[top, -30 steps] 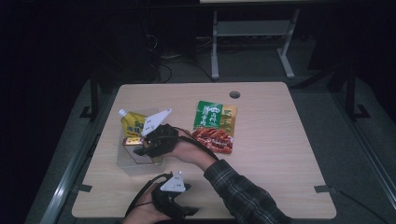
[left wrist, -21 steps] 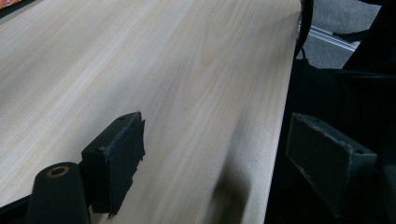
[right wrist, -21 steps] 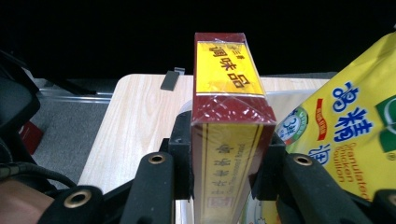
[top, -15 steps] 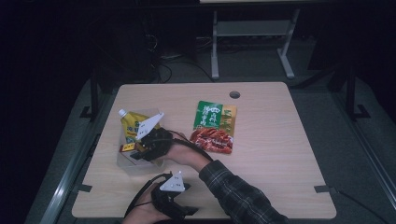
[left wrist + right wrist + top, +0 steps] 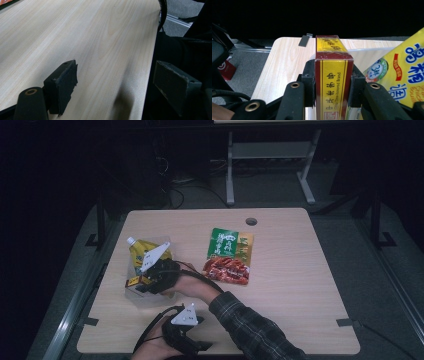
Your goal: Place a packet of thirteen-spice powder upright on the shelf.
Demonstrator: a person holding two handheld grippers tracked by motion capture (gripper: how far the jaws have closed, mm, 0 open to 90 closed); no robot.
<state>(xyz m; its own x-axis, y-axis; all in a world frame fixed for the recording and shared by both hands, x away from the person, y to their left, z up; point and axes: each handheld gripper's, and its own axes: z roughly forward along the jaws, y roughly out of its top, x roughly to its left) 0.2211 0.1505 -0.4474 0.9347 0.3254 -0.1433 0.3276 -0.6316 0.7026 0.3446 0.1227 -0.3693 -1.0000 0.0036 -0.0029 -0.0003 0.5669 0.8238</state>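
One box (image 5: 333,82) is clamped in the right hand-held gripper (image 5: 333,87) over the clear bin (image 5: 134,292) near the tabletop's (image 5: 300,285) left edge. Next: lower, release. The left hand-held gripper (image 5: 115,87) is open, empty.

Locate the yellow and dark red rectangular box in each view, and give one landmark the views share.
High view: the yellow and dark red rectangular box sits left of centre, at the tip of the right gripper, over a clear container.
Right gripper view: the box stands centre, clamped between the two black jaws.
Left gripper view: bare tabletop lies ahead of the jaws.
Shared landmark: the pale wooden table.
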